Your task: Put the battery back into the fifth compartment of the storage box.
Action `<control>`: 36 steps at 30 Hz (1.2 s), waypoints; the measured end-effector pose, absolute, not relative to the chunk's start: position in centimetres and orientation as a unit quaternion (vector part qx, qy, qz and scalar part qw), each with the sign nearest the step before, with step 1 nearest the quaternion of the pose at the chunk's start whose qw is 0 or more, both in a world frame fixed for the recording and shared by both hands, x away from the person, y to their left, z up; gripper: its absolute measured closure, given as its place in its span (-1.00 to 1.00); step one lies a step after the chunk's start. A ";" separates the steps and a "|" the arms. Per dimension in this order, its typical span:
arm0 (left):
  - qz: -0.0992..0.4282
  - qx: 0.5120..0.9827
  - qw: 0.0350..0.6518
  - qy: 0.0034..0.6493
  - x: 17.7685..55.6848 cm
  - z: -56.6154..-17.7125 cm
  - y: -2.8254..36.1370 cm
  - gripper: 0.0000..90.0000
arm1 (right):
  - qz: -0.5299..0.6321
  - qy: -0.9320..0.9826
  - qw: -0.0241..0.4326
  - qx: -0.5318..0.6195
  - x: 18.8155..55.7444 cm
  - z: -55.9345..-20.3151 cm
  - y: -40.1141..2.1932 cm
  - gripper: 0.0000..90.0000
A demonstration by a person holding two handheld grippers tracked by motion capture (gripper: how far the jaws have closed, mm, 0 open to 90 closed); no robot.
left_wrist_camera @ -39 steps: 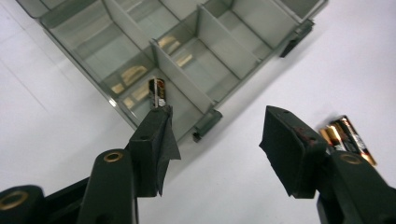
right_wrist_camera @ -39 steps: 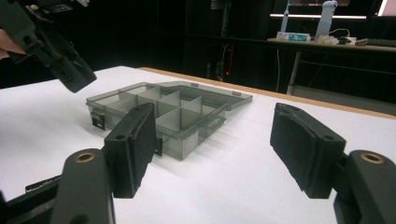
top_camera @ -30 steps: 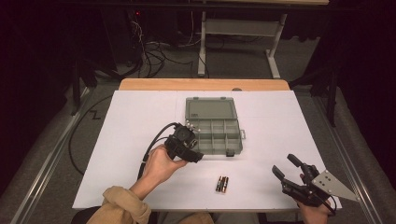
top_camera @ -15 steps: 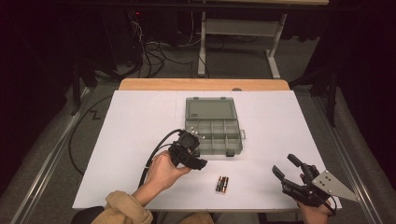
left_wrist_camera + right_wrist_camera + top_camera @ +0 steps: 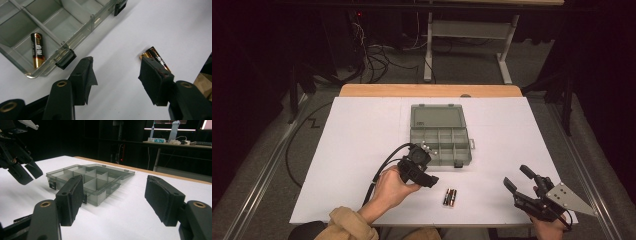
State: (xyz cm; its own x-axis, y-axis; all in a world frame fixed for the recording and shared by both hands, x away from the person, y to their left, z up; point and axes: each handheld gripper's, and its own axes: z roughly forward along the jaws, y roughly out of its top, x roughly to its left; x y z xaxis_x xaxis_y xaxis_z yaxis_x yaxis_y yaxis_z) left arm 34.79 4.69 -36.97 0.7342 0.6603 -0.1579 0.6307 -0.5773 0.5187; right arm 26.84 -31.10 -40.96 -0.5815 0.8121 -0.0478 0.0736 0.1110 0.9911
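— Gold and black batteries (image 5: 450, 197) are lying at the lower middle on the white bench (image 5: 362, 135). One battery (image 5: 37, 50) is sitting inside the grey box (image 5: 440, 142).
— Both tools?
— Left tool (image 5: 426, 167) and right tool (image 5: 518, 179) are gaping wide, gripping nothing.

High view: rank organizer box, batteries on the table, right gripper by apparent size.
1. organizer box
2. right gripper, nearer the camera, so the gap is unsure
3. batteries

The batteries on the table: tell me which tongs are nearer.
Left. The left tongs hover just beside the batteries; the right tongs wait farther off, near the table's corner.
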 end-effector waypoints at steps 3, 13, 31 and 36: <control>0.023 0.890 0.279 0.361 34.8 -37.1 4.4 -0.02 | 0.580 0.674 0.318 0.328 26.8 -41.0 -31.1 -0.27; 0.015 0.893 0.277 0.353 34.6 -37.5 3.5 -0.02 | 0.582 0.673 0.318 0.327 26.8 -40.9 -31.1 -0.27; 0.003 0.898 0.272 0.346 34.4 -38.1 2.4 0.00 | 0.580 0.675 0.318 0.327 26.8 -41.0 -31.1 -0.27; -0.006 0.901 0.266 0.343 34.3 -38.3 1.8 0.01 | 0.580 0.675 0.318 0.327 26.8 -41.0 -31.1 -0.27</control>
